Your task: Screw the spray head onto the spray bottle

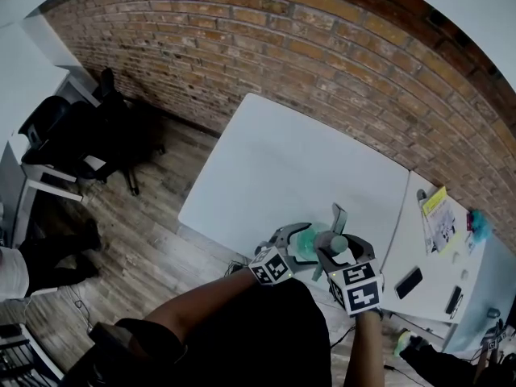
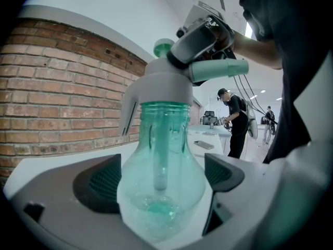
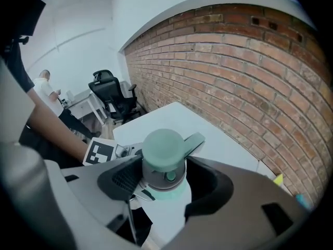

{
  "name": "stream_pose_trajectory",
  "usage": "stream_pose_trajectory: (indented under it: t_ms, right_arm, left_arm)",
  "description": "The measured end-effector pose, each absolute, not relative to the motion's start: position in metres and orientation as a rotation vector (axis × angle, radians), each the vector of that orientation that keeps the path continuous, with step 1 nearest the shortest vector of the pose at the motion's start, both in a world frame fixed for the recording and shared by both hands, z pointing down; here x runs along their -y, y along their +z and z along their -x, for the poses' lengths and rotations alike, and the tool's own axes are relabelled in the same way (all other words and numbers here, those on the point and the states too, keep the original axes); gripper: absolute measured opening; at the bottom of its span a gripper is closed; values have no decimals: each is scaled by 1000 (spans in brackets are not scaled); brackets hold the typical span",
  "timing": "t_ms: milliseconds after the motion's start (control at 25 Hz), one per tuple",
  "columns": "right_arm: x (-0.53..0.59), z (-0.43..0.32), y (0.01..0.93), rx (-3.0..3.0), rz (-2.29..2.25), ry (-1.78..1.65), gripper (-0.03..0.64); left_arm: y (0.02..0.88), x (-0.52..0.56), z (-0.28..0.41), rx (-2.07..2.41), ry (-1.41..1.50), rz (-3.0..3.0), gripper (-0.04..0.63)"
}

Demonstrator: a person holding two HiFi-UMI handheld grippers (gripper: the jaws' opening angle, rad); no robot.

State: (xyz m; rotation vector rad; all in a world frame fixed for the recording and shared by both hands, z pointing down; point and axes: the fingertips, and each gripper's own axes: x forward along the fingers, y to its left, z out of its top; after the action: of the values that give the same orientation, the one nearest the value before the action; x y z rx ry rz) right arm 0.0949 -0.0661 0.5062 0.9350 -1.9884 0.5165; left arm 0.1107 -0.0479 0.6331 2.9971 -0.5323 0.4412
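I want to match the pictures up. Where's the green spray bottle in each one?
Head view: spray bottle low, just right of centre.
Left gripper view: spray bottle fills the middle, between the jaws.
Right gripper view: spray bottle lower middle, mostly under the spray head.
Shared landmark: the brick wall.

The white table point(image 1: 282, 168) lay open far and left of the spray bottle point(image 1: 309, 248) over its near edge; a brick wall point(image 1: 322, 55) bounded the far side, a cluttered desk point(image 1: 403, 236) the right.
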Motion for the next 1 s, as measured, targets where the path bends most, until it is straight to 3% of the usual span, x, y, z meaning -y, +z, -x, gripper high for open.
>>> stream_pose_trajectory:
  t_ms: [1000]
  right_arm:
    - [50,-88,514,1928,25,-3,262]
  left_arm:
    - [633,48,-108,508,436,-3000,488]
